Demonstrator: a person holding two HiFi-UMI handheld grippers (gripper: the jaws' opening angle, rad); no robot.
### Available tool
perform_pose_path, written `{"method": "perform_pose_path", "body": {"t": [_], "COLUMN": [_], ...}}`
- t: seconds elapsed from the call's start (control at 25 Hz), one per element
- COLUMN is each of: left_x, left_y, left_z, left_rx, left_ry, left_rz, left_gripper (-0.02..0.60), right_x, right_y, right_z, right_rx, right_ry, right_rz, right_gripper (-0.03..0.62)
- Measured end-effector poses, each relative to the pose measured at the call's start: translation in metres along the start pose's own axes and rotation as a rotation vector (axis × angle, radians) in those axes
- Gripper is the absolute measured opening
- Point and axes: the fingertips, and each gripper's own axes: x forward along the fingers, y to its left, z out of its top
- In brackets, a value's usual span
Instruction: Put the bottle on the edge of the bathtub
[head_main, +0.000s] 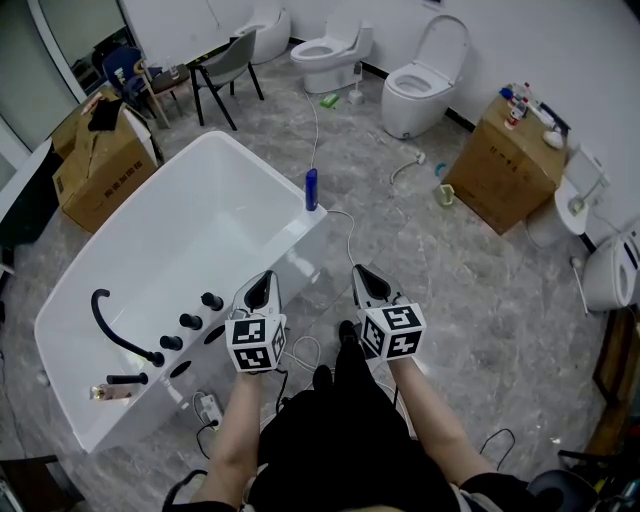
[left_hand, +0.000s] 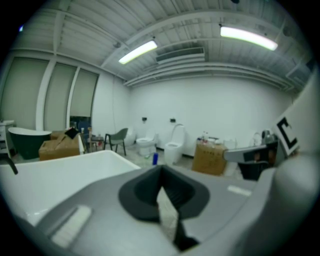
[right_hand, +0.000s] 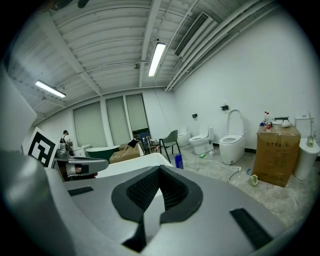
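A slim blue bottle (head_main: 311, 189) stands upright on the rim of the white bathtub (head_main: 262, 158), at its far right corner. It also shows small in the left gripper view as the bottle (left_hand: 155, 159) and in the right gripper view as the bottle (right_hand: 178, 161). My left gripper (head_main: 262, 285) hovers over the tub's near right edge, shut and empty, well short of the bottle. My right gripper (head_main: 368, 280) is held beside it over the floor, jaws together with nothing between them. Both point toward the far wall, as the left gripper (left_hand: 161, 172) and right gripper (right_hand: 160, 170) show close up.
A black faucet (head_main: 112, 330) and knobs (head_main: 190, 321) sit on the tub's near end. Cardboard boxes (head_main: 505, 168) (head_main: 100, 160), toilets (head_main: 420, 85) (head_main: 330, 50) and chairs (head_main: 228, 65) ring the room. Cables (head_main: 345, 235) trail across the grey floor.
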Motion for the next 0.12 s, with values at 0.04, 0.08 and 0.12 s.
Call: {"method": "perform_pose_path", "body": {"t": [0.04, 0.08, 0.12], "left_x": [-0.0008, -0.0014, -0.002], "left_y": [0.0005, 0.0011, 0.0017], "left_z": [-0.0005, -0.001, -0.0014], "left_rx": [-0.001, -0.002, -0.003], "left_ry": [-0.002, -0.003, -0.005], "left_rz": [0.0, -0.001, -0.001], "left_gripper": [0.008, 0.008, 0.008], "right_x": [-0.0007, -0.0013, -0.0019], "right_y": [0.0008, 0.0016, 0.0024], "right_z": [-0.0011, -0.0023, -0.0035], "right_rx": [-0.001, -0.003, -0.004], "right_ry": [0.001, 0.001, 0.001], "right_rz": [0.0, 0.001, 0.001], "right_gripper": [0.002, 0.002, 0.002]}}
